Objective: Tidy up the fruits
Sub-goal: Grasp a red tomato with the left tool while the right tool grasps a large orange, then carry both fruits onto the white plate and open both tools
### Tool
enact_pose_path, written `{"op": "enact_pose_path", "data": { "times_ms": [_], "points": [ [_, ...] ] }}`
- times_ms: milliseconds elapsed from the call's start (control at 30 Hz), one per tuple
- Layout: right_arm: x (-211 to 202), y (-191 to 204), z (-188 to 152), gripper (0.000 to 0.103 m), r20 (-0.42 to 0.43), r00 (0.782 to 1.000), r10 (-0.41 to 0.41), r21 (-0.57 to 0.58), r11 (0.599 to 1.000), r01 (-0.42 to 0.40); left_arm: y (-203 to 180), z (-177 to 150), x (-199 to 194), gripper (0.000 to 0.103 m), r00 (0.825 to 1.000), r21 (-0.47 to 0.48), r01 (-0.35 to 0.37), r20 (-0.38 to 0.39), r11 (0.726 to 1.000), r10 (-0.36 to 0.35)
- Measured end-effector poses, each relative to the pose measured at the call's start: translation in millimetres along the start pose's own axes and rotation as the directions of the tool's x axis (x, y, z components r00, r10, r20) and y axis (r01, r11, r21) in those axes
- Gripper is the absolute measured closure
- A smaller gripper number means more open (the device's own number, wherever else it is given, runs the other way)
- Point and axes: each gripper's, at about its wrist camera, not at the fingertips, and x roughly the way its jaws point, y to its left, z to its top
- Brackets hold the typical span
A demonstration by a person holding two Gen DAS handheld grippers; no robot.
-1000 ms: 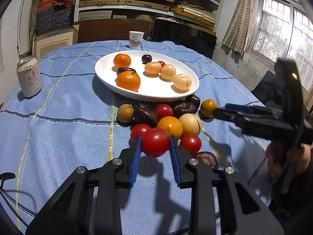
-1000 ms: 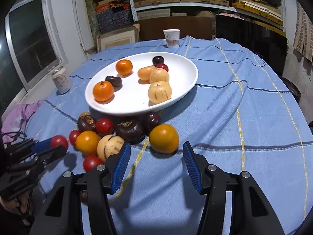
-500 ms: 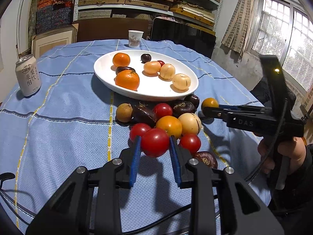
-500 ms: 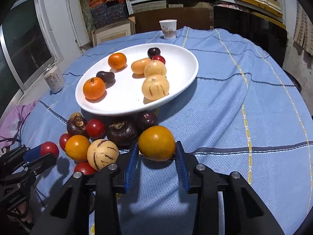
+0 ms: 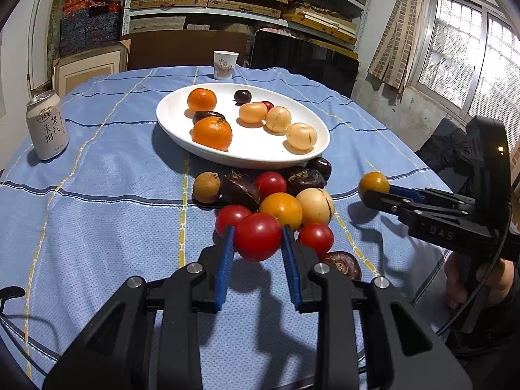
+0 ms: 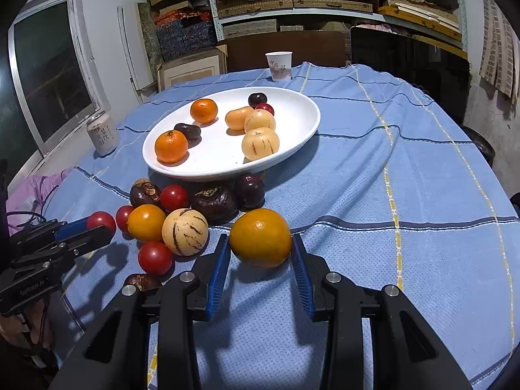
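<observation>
A white oval plate point(image 5: 253, 159) point(image 6: 292, 149) on the blue cloth holds several fruits. A pile of loose fruit point(image 5: 282, 195) lies in front of it. My left gripper point(image 5: 258, 243) is shut on a red tomato point(image 5: 257, 236) and holds it above the cloth; it also shows in the right wrist view point(image 6: 97, 227). My right gripper point(image 6: 261, 253) is shut on an orange fruit point(image 6: 260, 237) lifted off the cloth; it also shows in the left wrist view point(image 5: 373, 187), holding that fruit point(image 5: 373, 182).
A drink can point(image 5: 47, 125) stands at the left. A paper cup point(image 5: 225, 65) stands beyond the plate. Shelves, boxes and a dark screen lie behind the table. A brown fruit point(image 5: 343, 263) lies close to my left fingers.
My right gripper closed on the orange fruit and lifted it away from the pile. My left gripper kept its hold on the tomato and rose slightly.
</observation>
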Motion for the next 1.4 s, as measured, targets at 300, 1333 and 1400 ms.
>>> {"op": "enact_pose_path", "data": {
  "times_ms": [300, 1333, 1400],
  "points": [
    [-20.3, -0.7, 6.4, 0.065, 0.042, 0.999, 0.002, -0.005, 1.0, -0.002, -0.6, 7.9, -0.9, 0.075, 1.0, 0.02, -0.018, -0.011, 1.0, 0.019],
    [-26.9, -0.4, 90.0, 0.065, 0.144, 0.989, 0.024, -0.039, 0.999, -0.019, 9.5, 104.6, -7.7, 0.075, 0.994, 0.069, -0.058, 0.094, 0.996, 0.052],
    [-22.0, -1.7, 99.9, 0.065, 0.142, 0.99, 0.024, -0.036, 0.999, -0.019, 9.6, 114.7, 0.3, 0.075, 0.994, 0.077, -0.065, 0.095, 0.995, 0.057]
  ]
}}
